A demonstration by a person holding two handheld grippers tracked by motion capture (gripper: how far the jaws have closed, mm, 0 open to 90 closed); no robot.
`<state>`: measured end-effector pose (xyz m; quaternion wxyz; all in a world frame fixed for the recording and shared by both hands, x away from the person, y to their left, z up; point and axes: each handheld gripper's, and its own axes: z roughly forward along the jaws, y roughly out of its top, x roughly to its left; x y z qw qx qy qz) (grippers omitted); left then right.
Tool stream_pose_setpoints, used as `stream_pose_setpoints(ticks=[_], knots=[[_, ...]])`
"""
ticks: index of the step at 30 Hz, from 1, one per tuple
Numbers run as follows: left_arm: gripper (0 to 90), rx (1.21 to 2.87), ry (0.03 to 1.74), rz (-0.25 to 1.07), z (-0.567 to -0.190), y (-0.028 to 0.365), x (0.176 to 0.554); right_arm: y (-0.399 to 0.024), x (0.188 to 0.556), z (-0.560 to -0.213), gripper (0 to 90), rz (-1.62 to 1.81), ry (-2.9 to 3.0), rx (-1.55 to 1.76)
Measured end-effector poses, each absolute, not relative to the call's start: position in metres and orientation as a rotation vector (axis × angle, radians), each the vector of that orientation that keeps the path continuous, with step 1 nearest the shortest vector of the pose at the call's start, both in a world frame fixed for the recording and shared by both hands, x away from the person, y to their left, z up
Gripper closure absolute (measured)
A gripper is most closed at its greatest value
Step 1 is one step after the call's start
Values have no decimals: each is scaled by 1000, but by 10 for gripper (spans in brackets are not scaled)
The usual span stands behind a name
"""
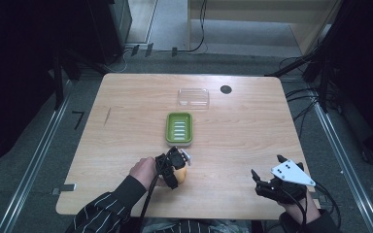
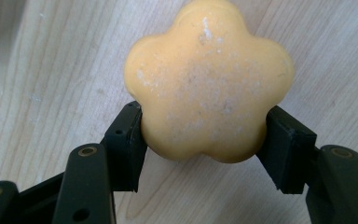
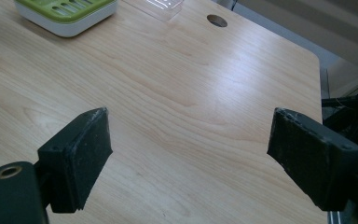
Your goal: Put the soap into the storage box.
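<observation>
Your left gripper (image 1: 177, 167) is clamped on the orange flower-shaped soap (image 2: 208, 84) near the table's (image 1: 243, 145) front edge, both black pads pressing its lower lobes while it sits on or just above the wood. Your right gripper (image 1: 267, 180) waits at the front right corner, jaws wide apart and holding nothing. The grasp looks done; what is probably left is carrying the soap to the empty green soap dish (image 1: 179, 128) at mid-table, the clear lid (image 1: 193, 97) lying beyond it
</observation>
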<state>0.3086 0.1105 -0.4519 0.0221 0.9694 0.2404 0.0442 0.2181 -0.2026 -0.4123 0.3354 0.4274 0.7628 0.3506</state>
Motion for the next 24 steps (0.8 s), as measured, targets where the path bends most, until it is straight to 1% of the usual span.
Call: stream_pose_setpoints(ticks=[24], knots=[[394,2989,728,152,-433,117,305,-202,218,-412,137,914,1992,1113]])
